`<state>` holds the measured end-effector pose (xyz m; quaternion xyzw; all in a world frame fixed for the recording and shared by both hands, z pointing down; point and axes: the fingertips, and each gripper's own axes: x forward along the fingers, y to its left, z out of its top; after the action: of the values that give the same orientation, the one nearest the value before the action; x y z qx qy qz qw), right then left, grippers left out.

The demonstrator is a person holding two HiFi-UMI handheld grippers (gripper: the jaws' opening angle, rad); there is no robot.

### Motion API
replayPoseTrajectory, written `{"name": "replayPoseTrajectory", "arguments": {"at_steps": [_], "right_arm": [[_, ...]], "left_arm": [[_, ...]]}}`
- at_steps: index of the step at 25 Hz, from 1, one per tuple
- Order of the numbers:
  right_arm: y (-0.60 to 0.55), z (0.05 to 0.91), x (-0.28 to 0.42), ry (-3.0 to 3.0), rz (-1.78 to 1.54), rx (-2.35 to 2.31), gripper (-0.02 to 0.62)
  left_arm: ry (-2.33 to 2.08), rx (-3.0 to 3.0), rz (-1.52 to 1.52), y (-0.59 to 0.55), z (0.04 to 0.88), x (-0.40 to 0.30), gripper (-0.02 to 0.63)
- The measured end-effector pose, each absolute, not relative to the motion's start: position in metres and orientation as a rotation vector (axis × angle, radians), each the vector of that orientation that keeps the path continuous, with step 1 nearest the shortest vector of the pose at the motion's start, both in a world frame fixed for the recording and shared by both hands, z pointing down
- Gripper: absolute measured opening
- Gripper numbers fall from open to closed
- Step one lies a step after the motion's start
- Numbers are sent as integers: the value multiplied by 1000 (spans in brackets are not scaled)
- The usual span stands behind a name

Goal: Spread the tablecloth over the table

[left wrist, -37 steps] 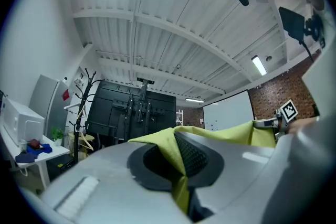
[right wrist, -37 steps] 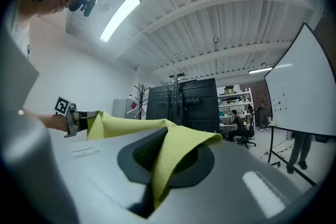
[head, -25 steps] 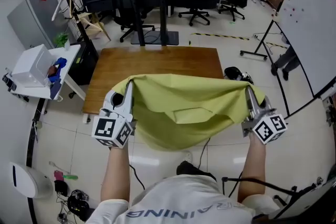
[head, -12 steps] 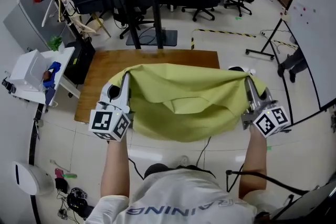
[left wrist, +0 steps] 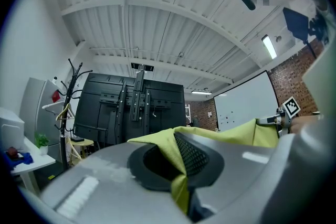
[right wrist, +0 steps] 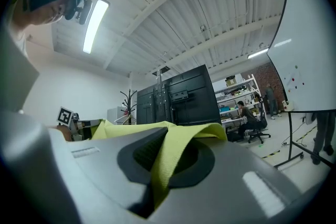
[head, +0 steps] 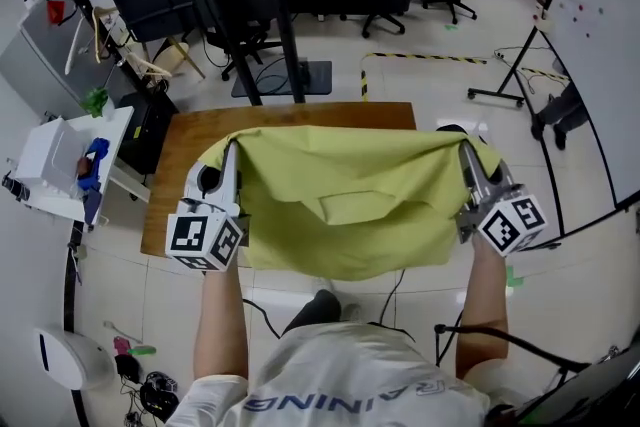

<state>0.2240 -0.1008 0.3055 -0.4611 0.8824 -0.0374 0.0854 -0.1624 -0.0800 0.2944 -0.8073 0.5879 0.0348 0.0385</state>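
The left hand-held gripper (head: 231, 151) was clenched on one top corner of the yellow-green tablecloth (head: 345, 205). The right hand-held gripper (head: 464, 149) was clenched on the other top corner. The tablecloth was pulled wide between them and held up above the brown counter (head: 300, 114). Its top edge hung over the far part of the counter. The rest drooped down over the near side, toward the person. Only a far strip and the left side of the counter showed bare.

I think the step in hand was bringing the tablecloth over the counter, before laying it down. Next, both grippers would likely need to reach the far edge of the counter and go down together. They should pull the tablecloth tight so it lies flat, and let go only once it rests on the counter.
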Motion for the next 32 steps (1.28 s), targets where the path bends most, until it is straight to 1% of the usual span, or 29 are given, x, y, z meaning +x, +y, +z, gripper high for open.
{"name": "replayPoseTrajectory", "arguments": {"at_steps": [11,16,23,28,32], "right_arm": [[-200,324,188,2635,-131,-1484,11],[-257,343,170,2661,-198,-1520,11],[-347,409,179,2712,-454,-1566,11],[-392,456,190,2728,-539,-1580,11],[-426,484,196,2768,-530,-1588,9]], "left_arm": [[1807,-2559,86,-187,330,-196,9],[1835,-2599,61,-239,353,-213,9],[1870,-2627,-23,-306,397,-208,9],[1901,-2634,-95,-352,436,-197,9],[1925,-2633,-163,-389,465,-190,9]]}}
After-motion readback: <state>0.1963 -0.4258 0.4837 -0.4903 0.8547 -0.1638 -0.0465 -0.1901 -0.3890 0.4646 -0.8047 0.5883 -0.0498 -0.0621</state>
